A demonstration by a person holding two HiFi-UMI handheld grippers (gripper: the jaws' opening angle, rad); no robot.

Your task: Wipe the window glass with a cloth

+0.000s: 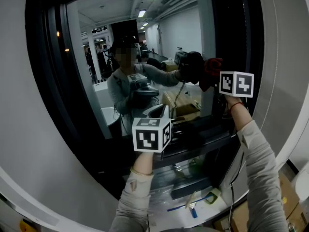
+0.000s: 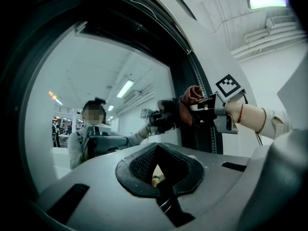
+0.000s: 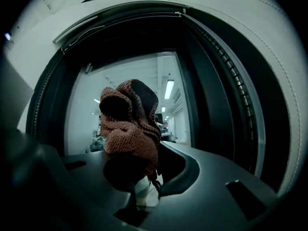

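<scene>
A window glass [image 1: 145,37] is sitting in a dark frame [image 1: 48,81] set into a curved white wall [image 1: 19,110], and it is reflecting a bright room with long ceiling lights, pale walls and the person holding the tools. Below the window a cluttered surface [image 1: 166,204] is carrying clear plastic bags [image 1: 161,190] and a small blue-handled item [image 1: 193,210]; what else is lying there is too dim to tell. A cardboard box [image 1: 286,202] is standing at the lower right, against the wall. The right tool [image 1: 208,76] is reaching up to the right side of the glass, close beside the frame, with its jaws clamping a bunched reddish-brown knitted cloth [image 1: 213,68]. In the right gripper view the cloth [image 3: 129,129] is bulging up and out past the jaws of the right tool [image 3: 137,163] and facing the pane [image 3: 171,114]. In the left gripper view the cloth [image 2: 191,95] is meeting its own reflection on the glass [image 2: 96,76], so it is appearing to press against it. The left tool [image 1: 161,112] is hanging lower, in front of the bottom middle of the window and apart from the glass. In its own view the left tool [image 2: 156,163] is showing its dark pads [image 2: 139,163] meeting at the tips with nothing between them.
</scene>
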